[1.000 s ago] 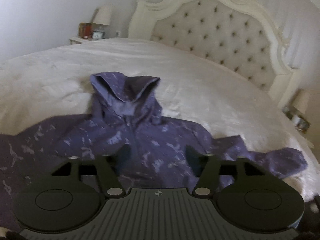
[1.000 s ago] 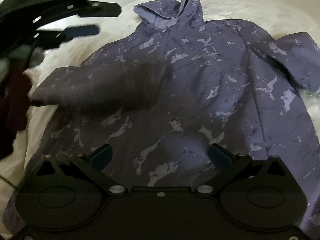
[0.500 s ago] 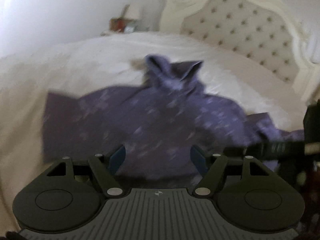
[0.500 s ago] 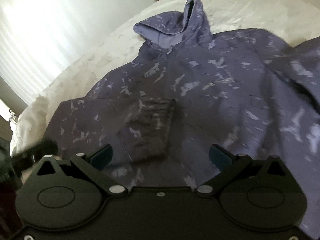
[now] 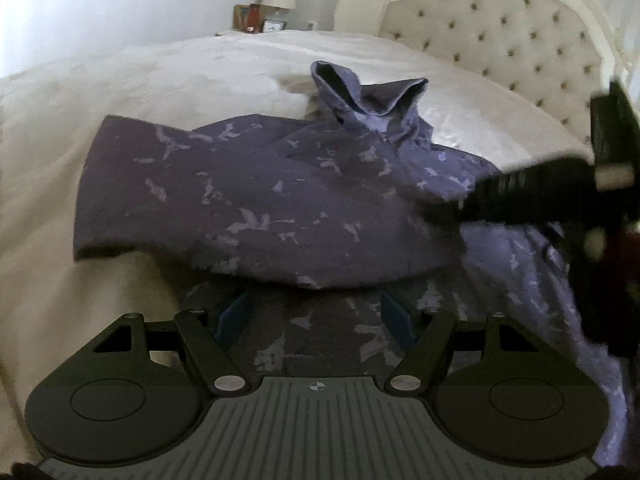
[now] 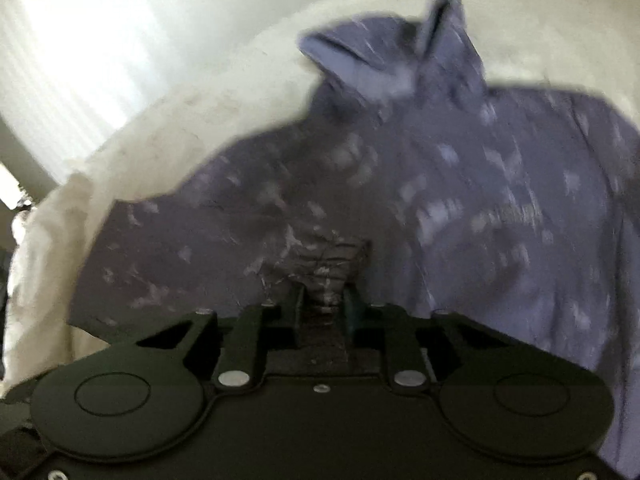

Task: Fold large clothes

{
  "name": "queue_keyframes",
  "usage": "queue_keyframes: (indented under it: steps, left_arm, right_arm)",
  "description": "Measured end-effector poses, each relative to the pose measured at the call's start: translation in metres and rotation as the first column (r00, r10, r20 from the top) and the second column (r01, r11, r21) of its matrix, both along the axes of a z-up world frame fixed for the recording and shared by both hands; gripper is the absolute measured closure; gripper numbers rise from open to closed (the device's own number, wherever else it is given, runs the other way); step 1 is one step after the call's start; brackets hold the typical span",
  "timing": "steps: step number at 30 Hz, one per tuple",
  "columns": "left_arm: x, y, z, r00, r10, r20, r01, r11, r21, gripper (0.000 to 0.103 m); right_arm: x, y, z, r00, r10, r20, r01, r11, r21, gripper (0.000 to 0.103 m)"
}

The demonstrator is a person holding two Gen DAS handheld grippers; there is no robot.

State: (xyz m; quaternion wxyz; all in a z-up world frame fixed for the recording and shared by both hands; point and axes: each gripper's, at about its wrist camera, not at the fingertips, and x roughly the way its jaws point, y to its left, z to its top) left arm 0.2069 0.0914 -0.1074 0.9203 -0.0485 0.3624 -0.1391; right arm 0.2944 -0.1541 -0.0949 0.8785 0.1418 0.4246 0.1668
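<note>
cuff first, since everything here hangs off it: the right gripper [image 6: 323,304] has just been closing and its jaws are now pinched on the ribbed cuff [image 6: 324,264] of the hoodie's sleeve, fabric bunched right between the pads. that cuff sits over the body of the hoodie [image 5: 280,200], just in front of the tongs, so the sleeve is already laid in across the chest rather than sticking out sideways.

left gripper [image 5: 316,316] is nearer the bottom hem side, jaws apart with nothing pinched, hovering just above the cloth. so of the two, only the right one actually has anything.

further out from the cuff, the hoodie runs lengthwise away from both grippers, hem close, hood [image 5: 368,92] at the far end standing up a bit. whole thing is spread on the white bed [image 5: 200,68], and the tufted headboard [image 5: 500,28] is well beyond the hood.

my guess is the sleeve gets pulled along or across that long axis next, and the left would have to pin the body or it'll drag.
</note>
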Motion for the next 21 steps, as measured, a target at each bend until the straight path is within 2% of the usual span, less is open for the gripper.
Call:
queue_keyframes:
  steps: [3, 4, 8, 12, 17, 21]
  left_arm:
    - [0.002, -0.005, 0.001, 0.999, -0.029, 0.018, 0.028, 0.999, 0.018, 0.033]
    - [0.002, -0.006, 0.001, 0.999, -0.035, 0.024, 0.035, 0.999, 0.024, 0.033]
    - [0.010, -0.013, -0.001, 0.997, -0.059, 0.039, 0.057, 0.997, 0.048, 0.033]
    - [0.027, -0.018, -0.009, 0.998, -0.051, 0.020, 0.050, 0.997, 0.066, 0.033]
    - [0.046, -0.015, -0.013, 1.000, -0.025, 0.008, 0.024, 0.997, 0.075, 0.033]
    - [0.050, -0.008, -0.019, 1.000, -0.011, -0.014, 0.012, 0.996, 0.083, 0.033]
  right_arm:
    - [-0.002, -0.011, 0.036, 0.993, -0.008, 0.116, 0.010, 1.000, -0.016, 0.080]
    - [-0.002, -0.019, 0.046, 0.989, -0.026, 0.146, 0.029, 0.999, -0.018, 0.085]
    - [0.005, -0.058, 0.068, 0.970, -0.150, 0.194, 0.163, 0.985, -0.054, 0.085]
    - [0.014, -0.088, 0.059, 0.962, -0.227, 0.155, 0.245, 0.963, -0.112, 0.086]
    - [0.015, -0.102, 0.031, 0.957, -0.274, 0.092, 0.286, 0.944, -0.165, 0.089]
    - [0.015, -0.112, 0.009, 0.960, -0.280, 0.030, 0.280, 0.944, -0.173, 0.089]
